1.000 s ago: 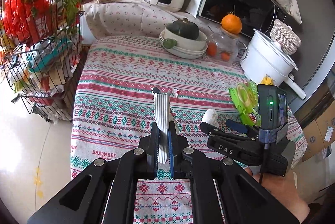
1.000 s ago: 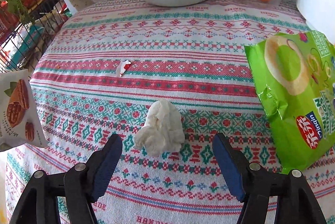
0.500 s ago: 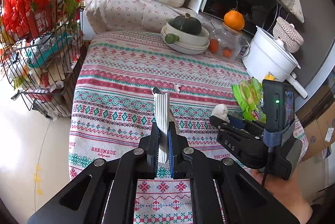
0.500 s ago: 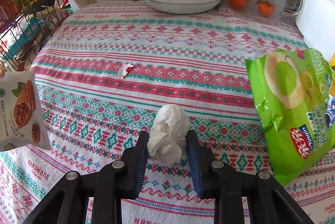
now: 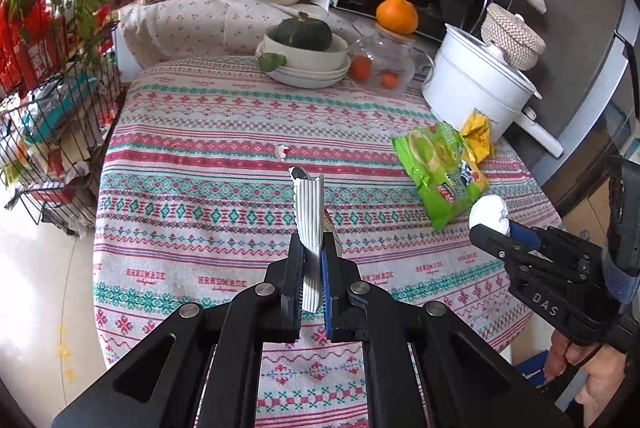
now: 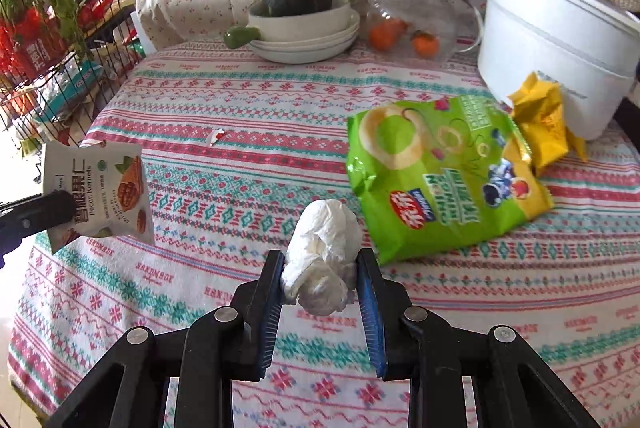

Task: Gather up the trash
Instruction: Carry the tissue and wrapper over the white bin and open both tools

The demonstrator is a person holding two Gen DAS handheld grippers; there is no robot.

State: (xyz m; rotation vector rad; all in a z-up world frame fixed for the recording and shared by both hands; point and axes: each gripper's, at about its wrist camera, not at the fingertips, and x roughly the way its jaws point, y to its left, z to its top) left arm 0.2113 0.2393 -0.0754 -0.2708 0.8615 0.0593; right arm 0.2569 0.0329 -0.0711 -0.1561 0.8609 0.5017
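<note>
Change: since a second ago the right hand-held gripper (image 6: 320, 282) went from open around the crumpled white tissue (image 6: 320, 256) to clamped on it, and has lifted it clear of the tabletop (image 6: 200, 88).
Meaning for the task: judged from this, both pieces of trash are now in hand and the next step is carrying them off; no bin shows in either view.
Landmark: the green snack bag (image 6: 436, 176), lying flat on the patterned cloth.
Left of the bag: the left hand-held gripper (image 5: 312, 280), jaws narrow, pinching a white pecan-kernel packet (image 5: 310, 228) held above the cloth, well apart from the bag.
Packet axis: its long axis runs straight out along the fingers, torn top edge pointing away toward the far bowls; in the right wrist view its printed face (image 6: 100, 188) shows side-on.
Between packet and bag: a tiny red-and-white scrap (image 6: 216, 136) on the cloth, not yet picked up.
Just in front of the bag: the tissue, gripped at its lower half.
Tissue axis: longer end rises up and away from the jaws, toward the bag.
Right of the bag: a crumpled yellow wrapper (image 6: 544, 124), touching the bag's far corner, beside a white pot (image 6: 552, 40).
</note>
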